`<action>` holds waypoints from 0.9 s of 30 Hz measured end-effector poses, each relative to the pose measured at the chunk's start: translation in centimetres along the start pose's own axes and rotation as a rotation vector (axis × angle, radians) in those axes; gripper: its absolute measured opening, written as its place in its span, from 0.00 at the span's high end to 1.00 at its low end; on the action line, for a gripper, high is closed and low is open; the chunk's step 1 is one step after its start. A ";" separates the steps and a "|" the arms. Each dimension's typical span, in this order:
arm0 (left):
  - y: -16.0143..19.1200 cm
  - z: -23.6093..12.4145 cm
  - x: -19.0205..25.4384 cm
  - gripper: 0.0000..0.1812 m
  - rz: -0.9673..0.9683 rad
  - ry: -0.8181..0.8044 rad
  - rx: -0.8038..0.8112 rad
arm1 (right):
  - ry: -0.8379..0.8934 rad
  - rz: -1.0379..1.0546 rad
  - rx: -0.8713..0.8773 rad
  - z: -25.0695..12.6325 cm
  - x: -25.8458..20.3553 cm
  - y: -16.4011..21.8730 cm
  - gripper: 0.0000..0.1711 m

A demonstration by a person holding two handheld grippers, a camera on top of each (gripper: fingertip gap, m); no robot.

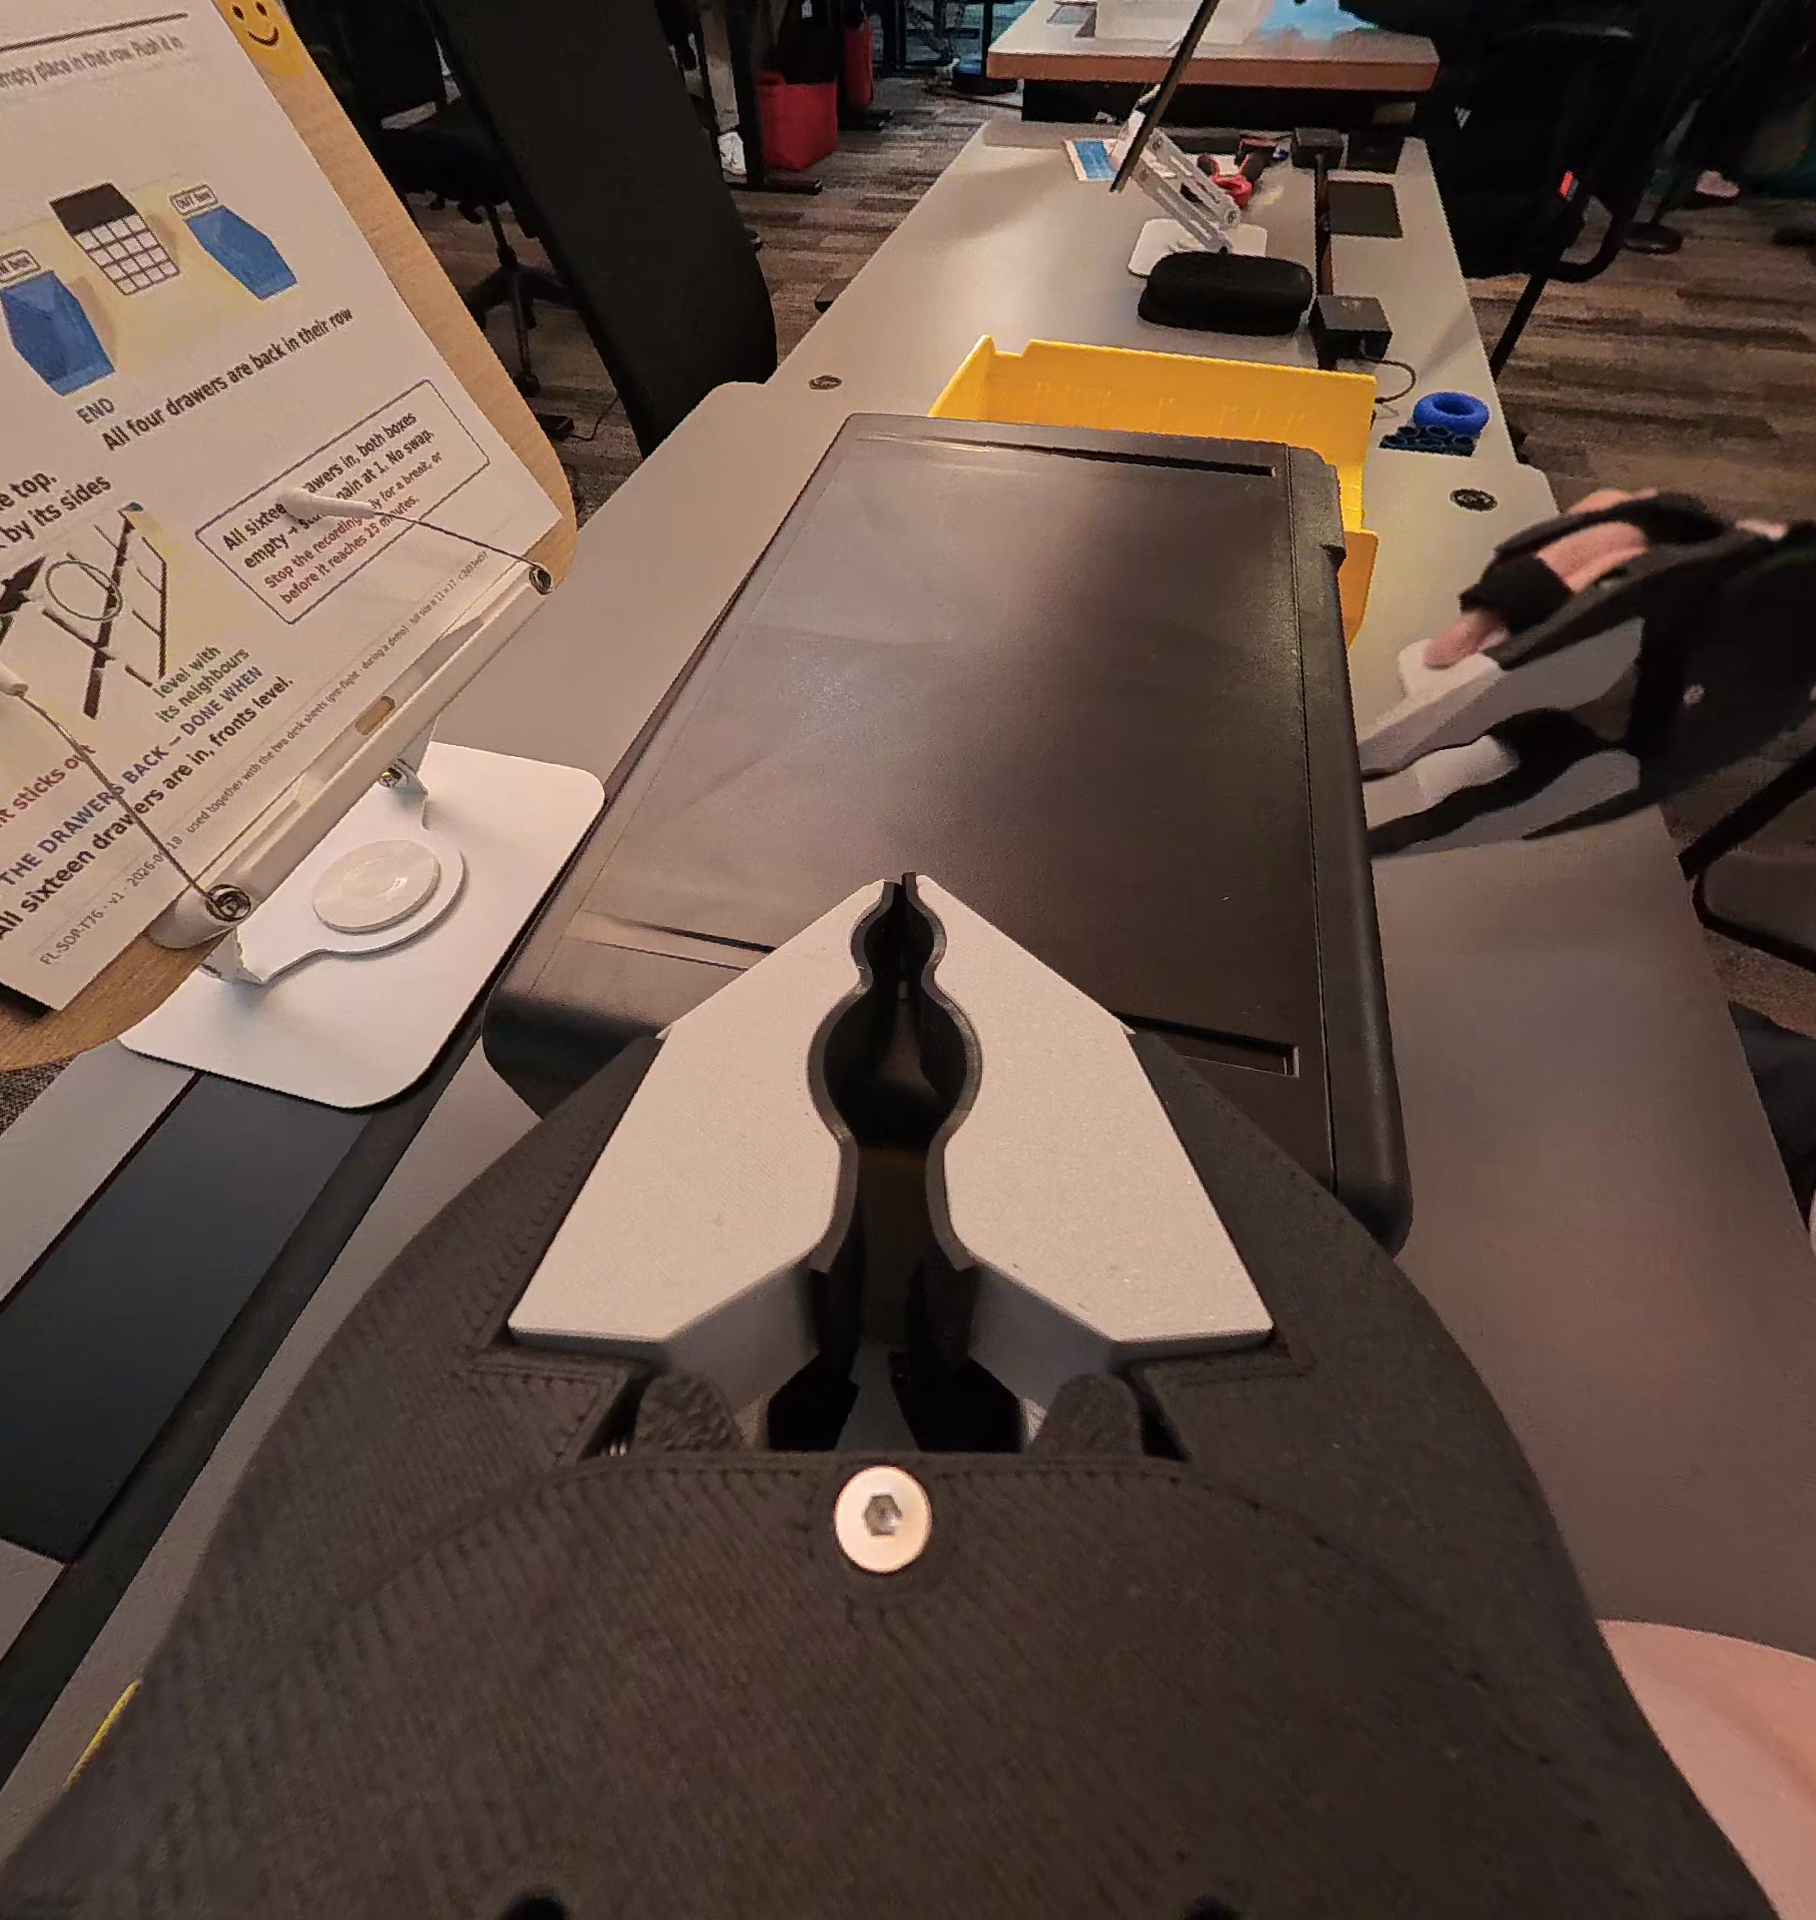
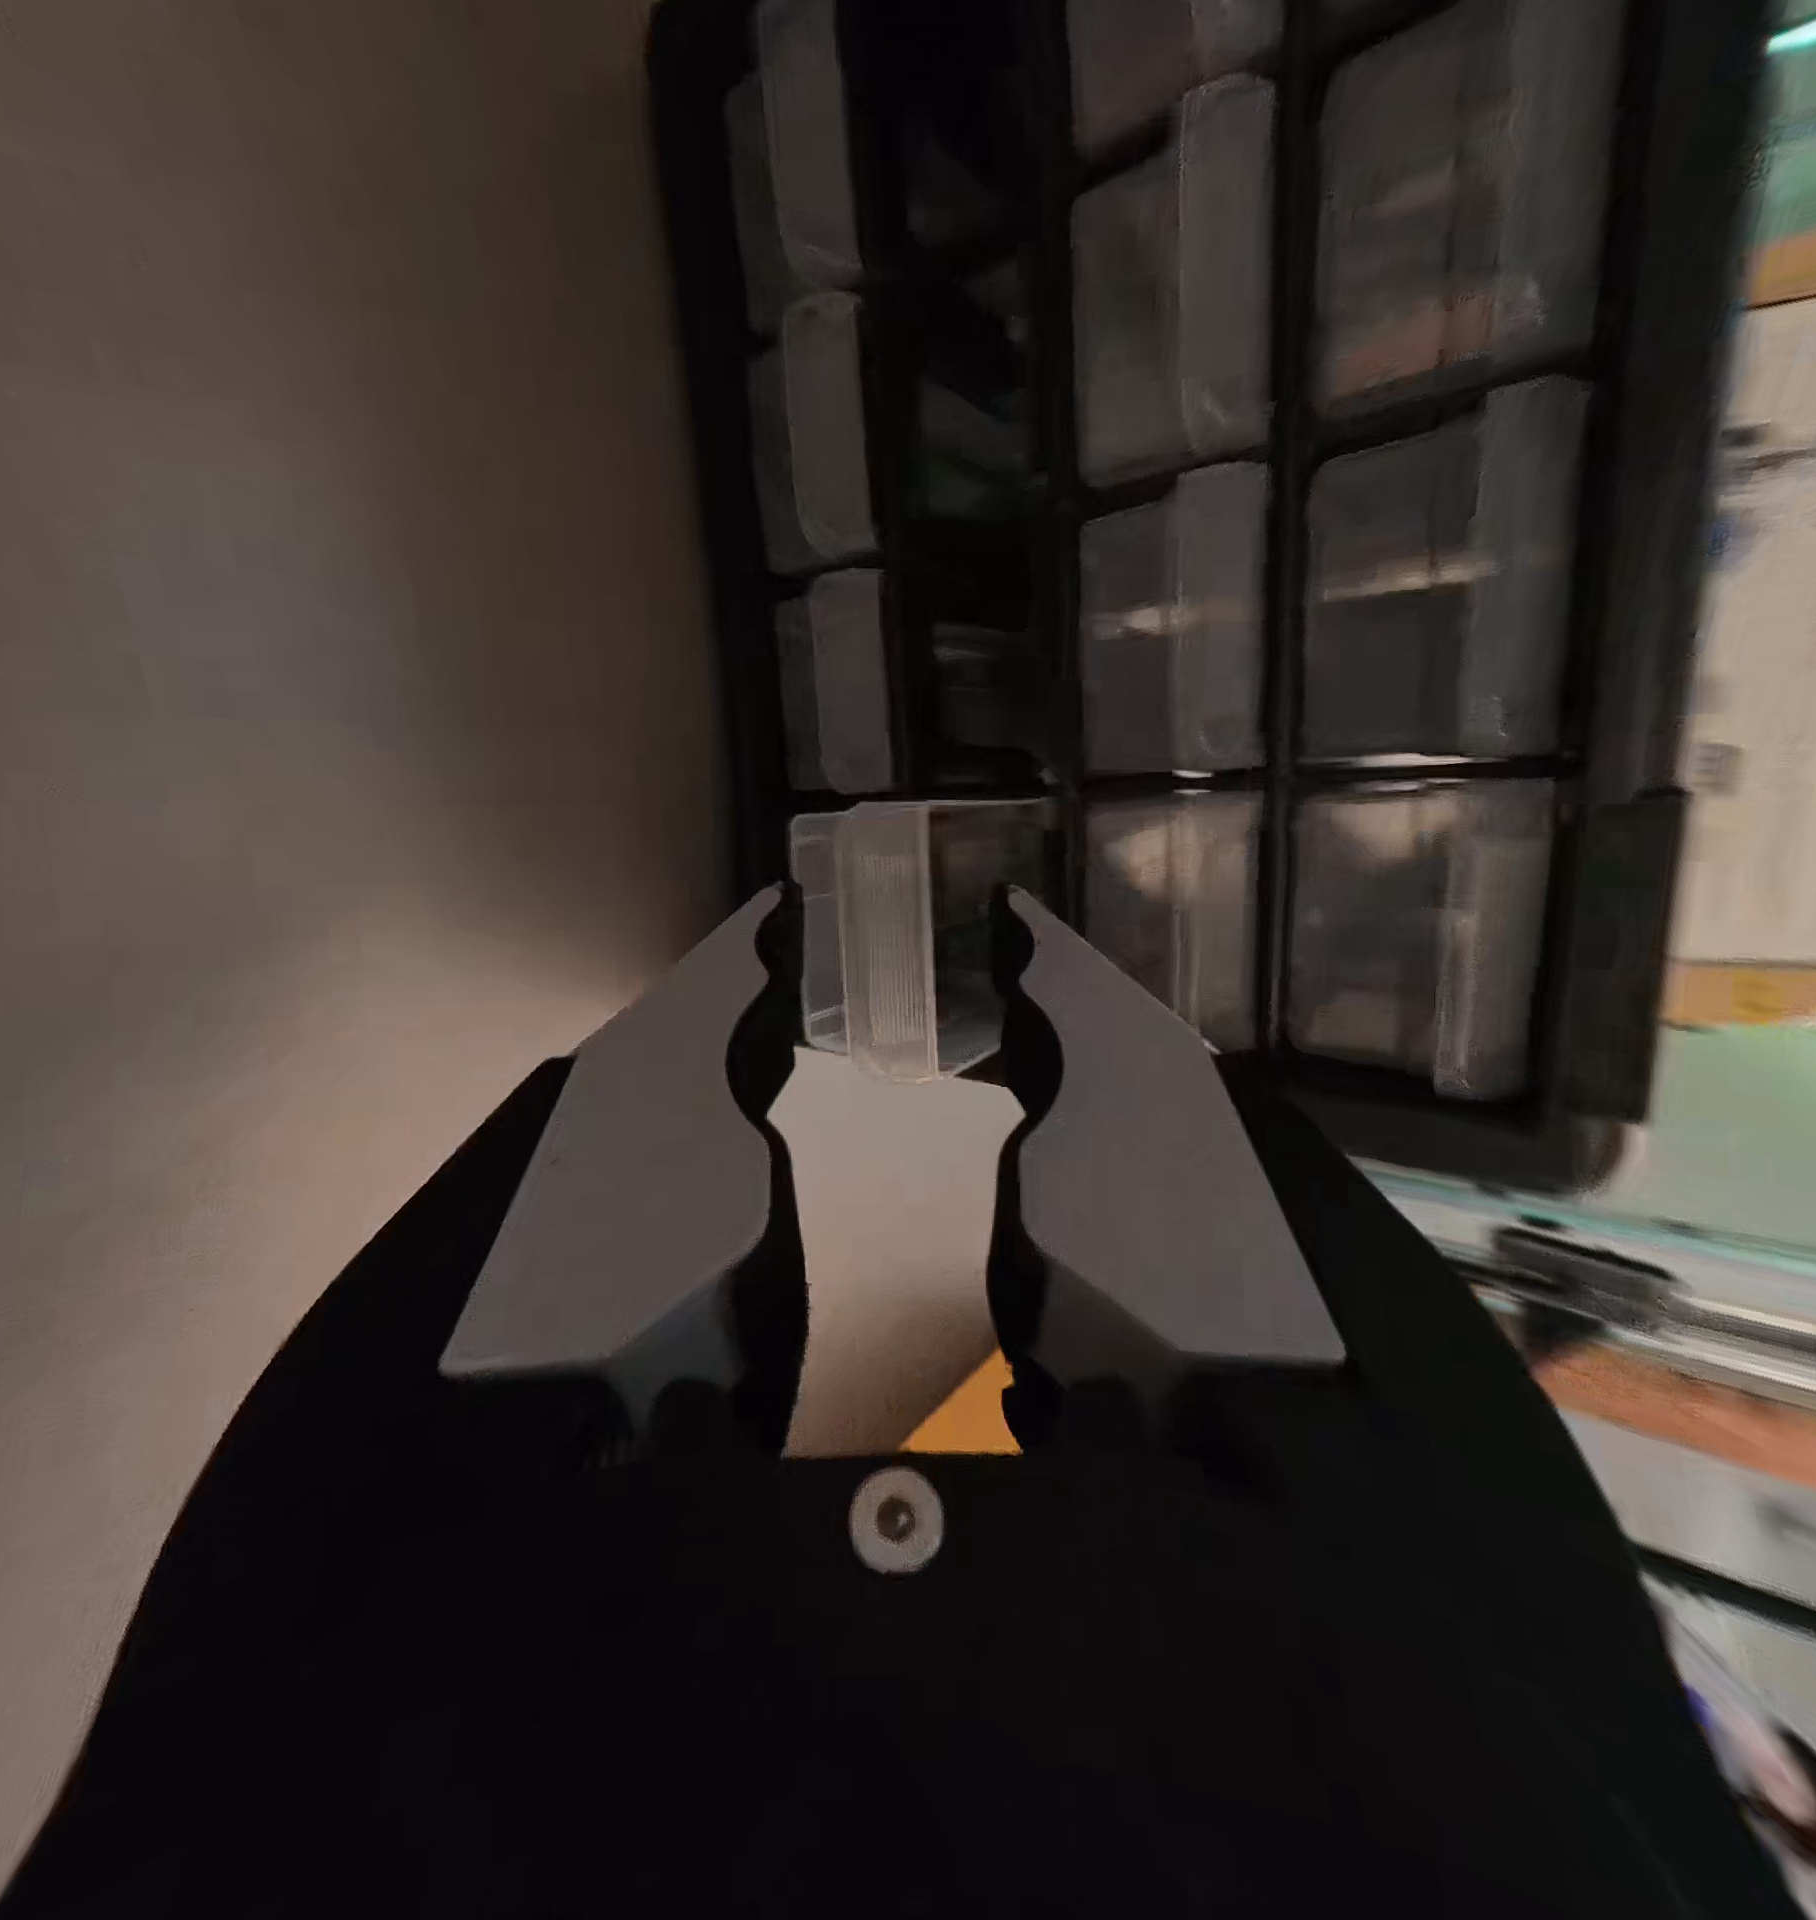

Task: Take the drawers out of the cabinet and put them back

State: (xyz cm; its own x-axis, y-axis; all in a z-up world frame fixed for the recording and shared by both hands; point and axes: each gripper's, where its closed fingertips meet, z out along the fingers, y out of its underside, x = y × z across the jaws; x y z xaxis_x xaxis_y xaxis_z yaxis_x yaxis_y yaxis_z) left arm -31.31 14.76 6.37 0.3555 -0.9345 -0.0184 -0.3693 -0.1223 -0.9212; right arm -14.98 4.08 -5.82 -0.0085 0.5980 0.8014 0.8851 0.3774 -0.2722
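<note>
Clear drawer (image 2: 888, 940) juts from black cabinet (image 2: 1288, 644) (others seated)

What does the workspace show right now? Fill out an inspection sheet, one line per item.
Surface: grey table, long, shared with other gear.
Job's things: black cabinet; one clear drawer sticks out of its front.
Clutter: yellow bin, instruction sheet on a stand, black case, blue parts.
Grippers: left gripper shut, empty, over the cabinet top; right gripper open, fingertips either side of the drawer.
Cables: nothing seen clearly.
Surroundings: office chairs, carpet.
</note>
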 end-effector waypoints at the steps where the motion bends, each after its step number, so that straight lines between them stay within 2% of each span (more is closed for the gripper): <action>1: 0.0 0.0 0.0 1.00 0.000 0.000 0.000 | -0.042 0.013 -0.016 0.1 0.4 0.2 0.79; 4: 0.0 0.0 0.0 1.00 -0.002 0.003 0.002 | -0.281 0.038 -0.047 0.0 -0.6 0.2 0.83; 9: 0.0 0.0 0.0 1.00 0.000 0.003 0.001 | -0.494 0.056 -0.166 0.7 -1.3 1.3 0.86; 10: 0.0 0.0 0.0 1.00 0.001 0.003 0.001 | -0.515 0.060 -0.174 0.8 -1.2 1.2 0.90; 16: 0.0 0.0 0.0 1.00 0.003 0.004 0.001 | -0.610 0.079 -0.229 1.1 -1.6 1.8 0.91; 27: 0.0 0.0 0.0 1.00 0.005 0.003 0.001 | -0.825 0.174 -0.168 -3.4 -5.4 -0.2 0.93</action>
State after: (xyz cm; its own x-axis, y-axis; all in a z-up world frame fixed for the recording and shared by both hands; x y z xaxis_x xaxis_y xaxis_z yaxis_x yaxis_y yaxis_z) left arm -31.30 14.75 6.36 0.3511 -0.9361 -0.0220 -0.3702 -0.1172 -0.9215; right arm -13.56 -1.66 -8.23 -0.1444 0.9850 0.0941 0.9617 0.1620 -0.2209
